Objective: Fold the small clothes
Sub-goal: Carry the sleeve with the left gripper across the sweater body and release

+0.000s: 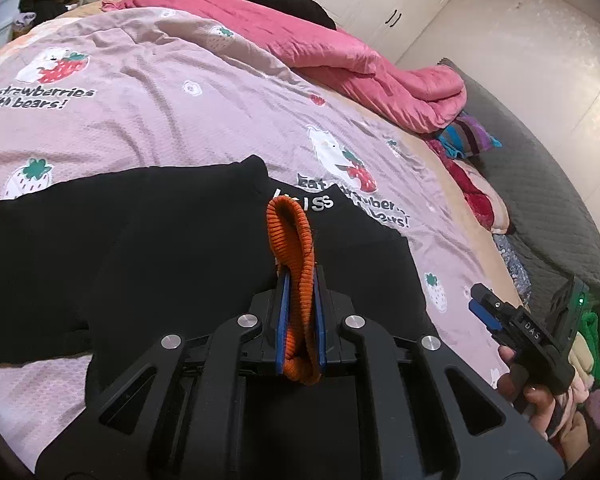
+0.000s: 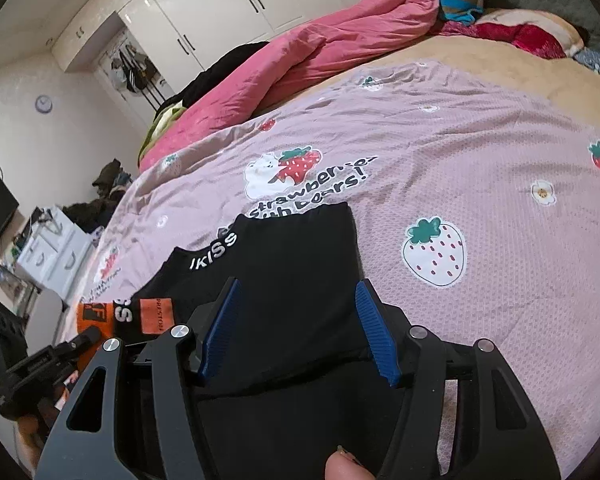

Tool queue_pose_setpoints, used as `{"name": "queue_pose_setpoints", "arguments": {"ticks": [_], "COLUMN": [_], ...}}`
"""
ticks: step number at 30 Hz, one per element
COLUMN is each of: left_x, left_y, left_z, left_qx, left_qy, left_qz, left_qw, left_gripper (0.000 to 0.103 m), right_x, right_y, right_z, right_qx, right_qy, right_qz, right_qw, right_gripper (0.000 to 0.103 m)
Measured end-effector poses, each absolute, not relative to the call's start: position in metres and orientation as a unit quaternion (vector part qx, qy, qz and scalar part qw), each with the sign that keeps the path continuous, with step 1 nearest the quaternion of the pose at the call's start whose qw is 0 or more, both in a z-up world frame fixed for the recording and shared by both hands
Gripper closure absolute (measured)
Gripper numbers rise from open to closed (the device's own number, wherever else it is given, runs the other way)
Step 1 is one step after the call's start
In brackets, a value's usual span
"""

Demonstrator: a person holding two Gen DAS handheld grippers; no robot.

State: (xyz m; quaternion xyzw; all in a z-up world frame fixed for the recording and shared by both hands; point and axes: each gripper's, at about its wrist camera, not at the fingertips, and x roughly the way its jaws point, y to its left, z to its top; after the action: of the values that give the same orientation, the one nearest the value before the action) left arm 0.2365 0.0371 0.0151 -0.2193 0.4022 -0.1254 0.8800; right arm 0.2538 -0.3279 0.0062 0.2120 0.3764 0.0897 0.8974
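A small black garment (image 1: 160, 232) with white lettering lies spread on the pink strawberry-print sheet (image 1: 160, 112). My left gripper (image 1: 302, 276) is shut on its orange ribbed cuff (image 1: 292, 232), which loops up past the fingertips, lifted over the black cloth. In the right wrist view the black garment (image 2: 292, 248) lies folded under my right gripper (image 2: 298, 292), whose blue pads (image 2: 220, 328) stand apart and do not press on it. The orange cuff (image 2: 100, 316) and the left gripper (image 2: 88, 336) show at the lower left there. A hand holds the right gripper (image 1: 484, 312) at the bed's right side.
A bunched pink quilt (image 1: 340, 52) lies along the far side of the bed, with a striped cloth (image 1: 468, 132) and red fabric beyond it. A grey quilted mat (image 1: 540, 200) borders the right edge. White wardrobes (image 2: 220, 4) line the wall. Clothes are piled at the lower right (image 1: 592, 332).
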Motion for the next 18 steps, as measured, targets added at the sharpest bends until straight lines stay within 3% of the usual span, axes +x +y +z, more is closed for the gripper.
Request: {"name": "queue_pose_setpoints", "arguments": {"ticks": [11,18], "left_x": [0.227,0.232], "left_y": [0.048,0.032], "left_z": [0.025,-0.001], "left_qx": [-0.181,-0.14], "left_qy": [0.388,0.429], "left_qz": [-0.088,-0.092], "left_qw": [0.899,0.888], "left_gripper": [0.096,0.096], "right_x": [0.259,0.26], "right_y": [-0.293,-0.271], "right_z": [-0.006,-0.017], "right_qx": [0.139,0.103], "right_qy": [0.405,0.419], "right_qz": [0.106,0.117], "right_qw": [0.897,0.894], "right_gripper": [0.044,0.044]}}
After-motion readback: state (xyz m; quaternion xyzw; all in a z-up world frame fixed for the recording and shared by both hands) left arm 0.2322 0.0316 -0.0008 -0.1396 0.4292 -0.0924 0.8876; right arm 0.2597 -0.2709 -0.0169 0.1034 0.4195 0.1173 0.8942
